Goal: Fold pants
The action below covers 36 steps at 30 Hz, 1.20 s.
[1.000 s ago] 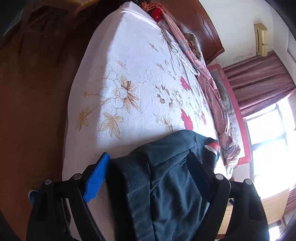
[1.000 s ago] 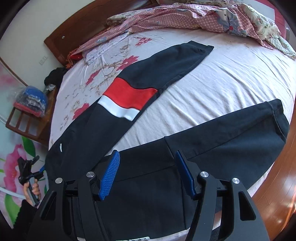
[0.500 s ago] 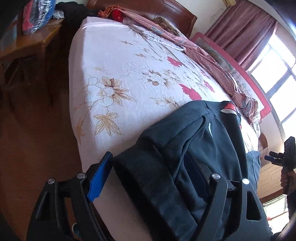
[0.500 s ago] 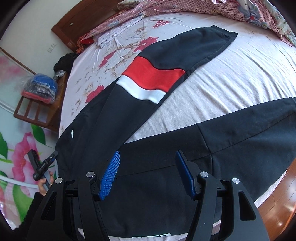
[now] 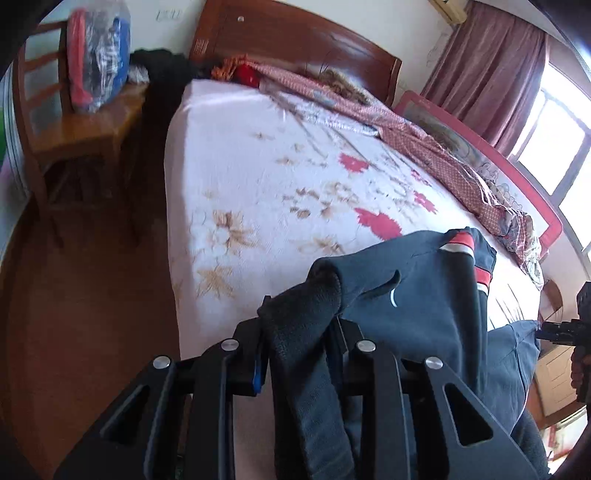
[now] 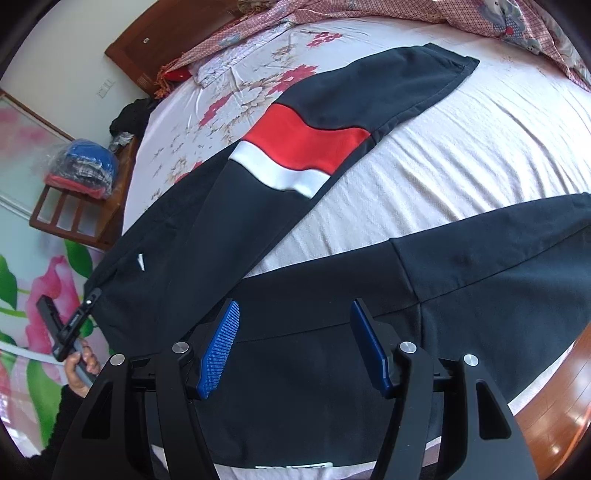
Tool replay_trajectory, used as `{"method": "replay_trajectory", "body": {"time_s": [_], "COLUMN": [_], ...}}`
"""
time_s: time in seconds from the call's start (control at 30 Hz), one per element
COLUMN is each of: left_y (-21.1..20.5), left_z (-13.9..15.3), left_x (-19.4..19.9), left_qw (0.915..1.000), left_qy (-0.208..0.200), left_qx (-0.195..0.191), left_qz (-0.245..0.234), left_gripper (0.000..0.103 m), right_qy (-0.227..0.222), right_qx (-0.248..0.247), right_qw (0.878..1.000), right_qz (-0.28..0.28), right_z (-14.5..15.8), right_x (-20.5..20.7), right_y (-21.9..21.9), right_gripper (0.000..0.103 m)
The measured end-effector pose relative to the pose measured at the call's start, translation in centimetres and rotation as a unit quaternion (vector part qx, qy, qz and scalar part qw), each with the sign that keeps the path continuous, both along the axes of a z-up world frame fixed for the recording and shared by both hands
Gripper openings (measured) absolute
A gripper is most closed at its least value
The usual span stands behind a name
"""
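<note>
Dark pants [image 6: 332, 258] with a red and white band lie spread on the bed, legs apart in a V. My left gripper [image 5: 299, 314] is shut on the pants' waistband [image 5: 306, 295], which bunches between the jaws and lifts off the sheet. It shows small in the right wrist view [image 6: 86, 306] at the waist corner. My right gripper [image 6: 293, 321] is open and empty, hovering over the near leg [image 6: 480, 266] by the crotch. It shows at the edge of the left wrist view [image 5: 576, 325].
The bed [image 5: 240, 155] has a white floral sheet and a wooden headboard [image 5: 295, 44]. A pink patterned quilt [image 6: 406, 14] lies along the far side. A wooden chair [image 5: 74, 122] with a bagged bundle stands beside the bed. Wooden floor [image 5: 81, 295] borders the bed edge.
My left gripper has closed on the waistband and raised it; its view has swung up toward the headboard. My right gripper has stayed open and edged forward over the pants.
</note>
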<state>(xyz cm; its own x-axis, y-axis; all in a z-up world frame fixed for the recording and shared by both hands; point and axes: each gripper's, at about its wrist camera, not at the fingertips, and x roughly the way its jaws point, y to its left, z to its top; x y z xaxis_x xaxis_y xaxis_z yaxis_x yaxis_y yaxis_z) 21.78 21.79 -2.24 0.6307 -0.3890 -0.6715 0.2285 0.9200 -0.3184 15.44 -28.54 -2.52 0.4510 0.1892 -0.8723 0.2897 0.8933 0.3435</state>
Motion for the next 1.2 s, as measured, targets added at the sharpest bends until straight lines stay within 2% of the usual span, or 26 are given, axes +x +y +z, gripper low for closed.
{"method": "replay_trajectory", "body": {"time_s": [0.1,0.17,0.23,0.3,0.37,0.4,0.47,0.53,0.6,0.67,0.77,0.9,0.93,1.0,1.03,1.07,1.13,1.2], "left_y": [-1.4,-2.3,-3.3,-3.7,-3.8,-3.8,-3.6,-3.3,-3.4,-3.7,-4.2,-4.6,-4.6,-4.4,-4.2,-4.1,-3.6,-2.7], "left_z": [3.7,5.6,7.0,7.8,8.0,8.0,8.2,8.6,8.7,8.7,8.9,9.1,9.2,9.2,9.3,9.3,9.1,8.8], "left_x": [-3.3,-5.3,-7.3,-8.8,-9.6,-9.7,-10.1,-10.5,-10.8,-11.0,-11.5,-12.3,-12.5,-12.4,-12.3,-12.1,-11.5,-10.6], "left_qw": [0.9983,0.9962,0.9940,0.9923,0.9927,0.9930,0.9931,0.9932,0.9928,0.9924,0.9925,0.9924,0.9922,0.9922,0.9923,0.9924,0.9926,0.9935], "left_qy": [-0.053,-0.083,-0.105,-0.118,-0.116,-0.114,-0.114,-0.114,-0.118,-0.120,-0.117,-0.115,-0.116,-0.116,-0.116,-0.116,-0.113,-0.108], "left_qx": [0.021,0.027,0.033,0.039,0.034,0.031,0.028,0.021,0.015,0.025,0.026,0.023,0.024,0.028,0.026,0.026,0.038,0.034], "left_qz": [0.009,0.004,-0.001,-0.007,-0.007,-0.006,0.000,0.003,-0.002,-0.010,-0.023,-0.038,-0.040,-0.037,-0.036,-0.034,-0.020,-0.006], "left_gripper": [0.024,0.024,0.024,0.024,0.024,0.024,0.024,0.024,0.024,0.024,0.024,0.024,0.024,0.024,0.024,0.025,0.025,0.025], "right_qy": [-0.001,-0.014,-0.004,-0.009,0.013,0.018,0.038,0.050,0.101,0.131,0.179,0.208,0.207,0.194,0.183,0.171,0.137,0.106], "right_qx": [0.013,0.043,0.059,0.070,0.070,0.062,0.062,0.037,0.030,0.017,0.030,-0.036,-0.044,-0.040,-0.038,-0.026,-0.008,0.016], "right_qw": [1.000,0.998,0.996,0.993,0.993,0.990,0.988,0.985,0.981,0.973,0.968,0.970,0.971,0.975,0.977,0.979,0.986,0.989], "right_qz": [-0.024,-0.045,-0.069,-0.097,-0.099,-0.126,-0.133,-0.159,-0.162,-0.190,-0.176,-0.119,-0.114,-0.105,-0.103,-0.104,-0.096,-0.098], "right_z": [0.6,1.5,2.1,2.4,1.6,1.3,0.5,0.3,-0.9,-1.4,-2.5,-3.1,-3.3,-3.6,-3.5,-3.2,-2.0,-0.5], "right_x": [1.8,4.0,7.2,11.0,15.4,17.0,20.7,23.5,26.0,27.2,28.8,30.0,30.0,30.0,29.9,29.6,29.2,28.5], "right_y": [-2.2,-3.9,-5.5,-6.9,-7.7,-8.3,-8.8,-9.2,-9.2,-9.5,-8.9,-6.5,-6.3,-6.4,-6.6,-6.9,-7.4,-8.0], "right_gripper": [0.061,0.061,0.072,0.073,0.073,0.073,0.073,0.073,0.073,0.073,0.073,0.072,0.066,0.025,0.015,0.009,0.009,0.008]}}
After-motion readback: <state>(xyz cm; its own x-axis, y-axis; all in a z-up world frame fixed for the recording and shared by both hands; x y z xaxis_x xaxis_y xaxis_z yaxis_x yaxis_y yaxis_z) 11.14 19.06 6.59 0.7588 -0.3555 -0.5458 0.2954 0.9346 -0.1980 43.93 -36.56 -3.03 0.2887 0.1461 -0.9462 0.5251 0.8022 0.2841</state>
